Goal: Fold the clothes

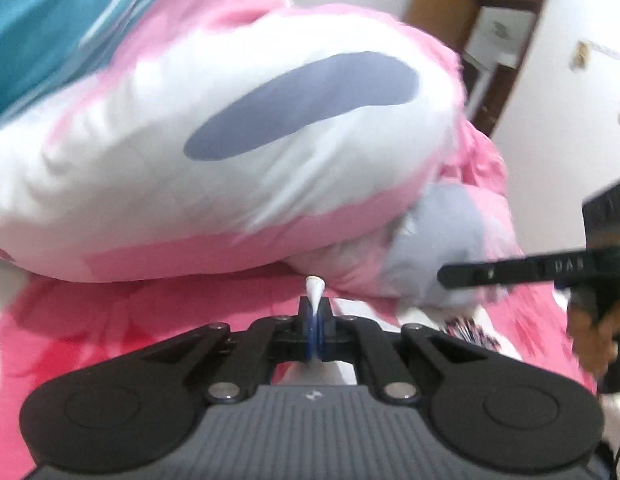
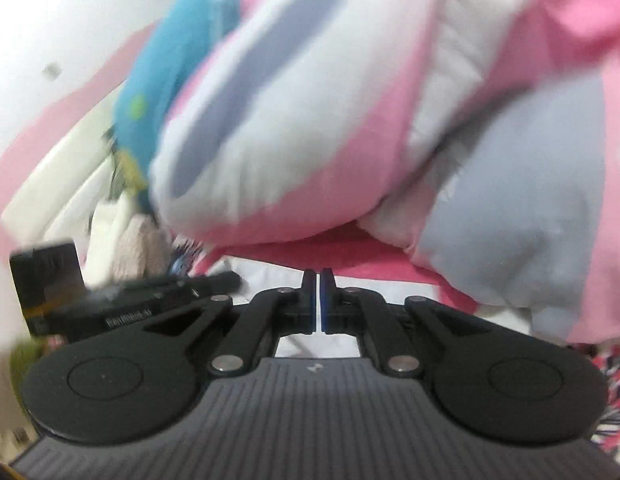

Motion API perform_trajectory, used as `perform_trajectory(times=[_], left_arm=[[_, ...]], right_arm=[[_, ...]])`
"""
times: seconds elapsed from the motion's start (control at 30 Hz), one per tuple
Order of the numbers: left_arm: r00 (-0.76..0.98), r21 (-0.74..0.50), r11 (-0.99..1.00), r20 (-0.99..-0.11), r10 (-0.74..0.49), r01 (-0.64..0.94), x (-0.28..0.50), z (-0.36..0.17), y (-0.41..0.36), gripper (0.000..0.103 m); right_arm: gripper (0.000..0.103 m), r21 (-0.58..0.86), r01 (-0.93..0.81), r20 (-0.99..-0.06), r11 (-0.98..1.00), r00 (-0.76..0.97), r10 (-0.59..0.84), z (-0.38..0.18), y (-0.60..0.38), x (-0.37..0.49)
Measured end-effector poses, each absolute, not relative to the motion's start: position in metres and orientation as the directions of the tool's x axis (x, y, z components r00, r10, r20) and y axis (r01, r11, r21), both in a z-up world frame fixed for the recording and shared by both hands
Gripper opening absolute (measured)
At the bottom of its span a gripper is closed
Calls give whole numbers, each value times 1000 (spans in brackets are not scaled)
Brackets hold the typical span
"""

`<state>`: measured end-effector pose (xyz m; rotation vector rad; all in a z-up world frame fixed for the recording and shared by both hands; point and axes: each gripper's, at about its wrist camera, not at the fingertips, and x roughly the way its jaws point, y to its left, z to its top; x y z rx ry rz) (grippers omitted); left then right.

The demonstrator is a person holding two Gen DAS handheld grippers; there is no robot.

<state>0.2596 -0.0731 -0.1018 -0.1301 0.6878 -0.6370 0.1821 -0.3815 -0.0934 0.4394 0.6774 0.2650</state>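
1. The pillow (image 1: 214,152), a big pink and white one with grey ovals, is the largest thing in both views and serves as the landmark. It lies on a pink bed sheet (image 1: 90,320). Behind it sits a teal cloth (image 1: 38,20).

2. The task's thing seems to be a white cloth (image 1: 313,286). Only a small peak of it shows, just in front of the pillow's lower edge, with more white beneath the tool. How much of it is folded I cannot tell, so the stage of the fold is not settled here.

3. The left tongs (image 1: 313,312) are closed, pinching that white peak between blue pads.

4. The right tongs (image 2: 318,300) are drawn almost together with a thin slit between them. White shows in the slit, but whether cloth is pinched there I cannot tell. White fabric lies under them, in front of the pillow.

5. Both views are blurred. A patterned fabric (image 2: 606,364) below the pillow's right end is cut off, and pale bundles (image 2: 122,236) left of the pillow are unclear.
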Motion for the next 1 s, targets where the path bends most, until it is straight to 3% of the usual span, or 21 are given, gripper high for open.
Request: perform_trajectory(times=[0.2, 0.27, 0.43, 0.6, 0.7, 0.77, 0.83, 0.93, 1.0], left_arm=[[573, -305, 813, -590, -570, 495, 253, -110, -65, 3], [576, -325, 822, -594, -562, 467, 260, -115, -63, 3], [583, -372, 840, -605, -542, 395, 278, -126, -58, 4], [570, -459, 838, -619, -541, 297, 300, -136, -48, 4], [556, -512, 824, -623, -551, 242, 308, -143, -42, 14], [545, -537, 815, -626, -558, 217, 312, -147, -38, 30], [536, -546, 811, -630, -562, 209, 315, -149, -38, 32], [525, -554, 806, -632, -570, 209, 318, -148, -39, 44], [518, -559, 803, -633, -575, 209, 320, -148, -40, 45]], right_arm=[[9, 583, 81, -594, 808, 721, 356, -121, -408, 189], [24, 603, 115, -617, 789, 694, 371, -139, -411, 207], [39, 539, 176, -722, 824, 600, 344, -175, -400, 259], [41, 561, 220, -739, 798, 568, 363, -186, -399, 271], [38, 563, 224, -751, 795, 540, 379, -187, -398, 272], [36, 575, 237, -754, 783, 526, 395, -186, -400, 272], [36, 591, 254, -753, 765, 513, 412, -186, -402, 272], [37, 606, 274, -755, 747, 493, 432, -186, -403, 272], [39, 622, 274, -748, 734, 487, 452, -185, -403, 271]])
